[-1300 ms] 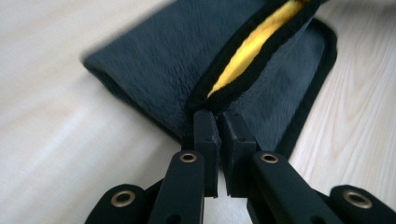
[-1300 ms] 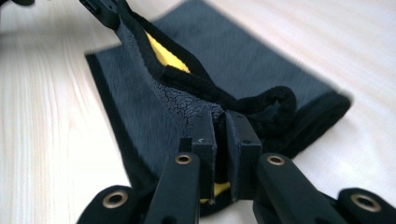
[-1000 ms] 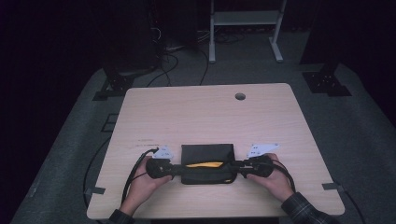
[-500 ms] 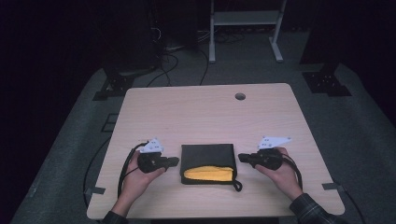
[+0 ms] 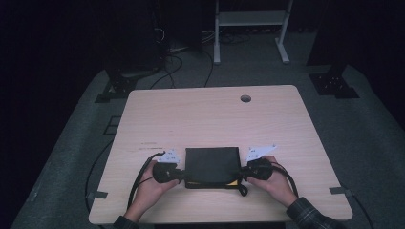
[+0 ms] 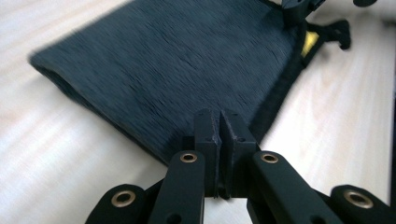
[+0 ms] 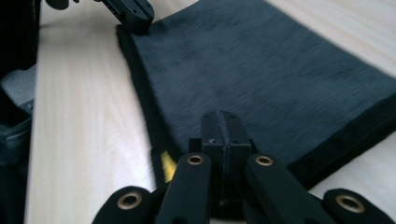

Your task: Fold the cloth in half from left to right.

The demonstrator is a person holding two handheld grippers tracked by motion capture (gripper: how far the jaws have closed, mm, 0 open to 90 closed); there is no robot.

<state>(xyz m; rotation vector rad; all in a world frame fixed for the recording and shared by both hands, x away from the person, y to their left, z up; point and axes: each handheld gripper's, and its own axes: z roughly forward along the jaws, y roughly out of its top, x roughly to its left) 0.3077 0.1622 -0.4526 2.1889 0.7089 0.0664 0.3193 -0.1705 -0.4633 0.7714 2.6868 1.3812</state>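
A flat black fabric pouch lies near the table's front edge. A sliver of yellow shows at its near right corner. My left gripper sits at the pouch's near left corner, jaws shut, tips resting over the pouch hem. My right gripper is at the near right corner, also shut, its tips above the pouch beside the yellow bit. Whether either pinches fabric is hidden. Each gripper view shows the other gripper at the far corner.
The light wooden table has a cable hole at the back right. A black cord loop trails from the pouch's near right corner. Gripper cables hang off the front edge. Dark floor and a white stand lie beyond.
Half a second ago both grippers were off to the sides with the yellow mouth showing. They have moved back in onto the near corners, and the pouch now lies flatter.
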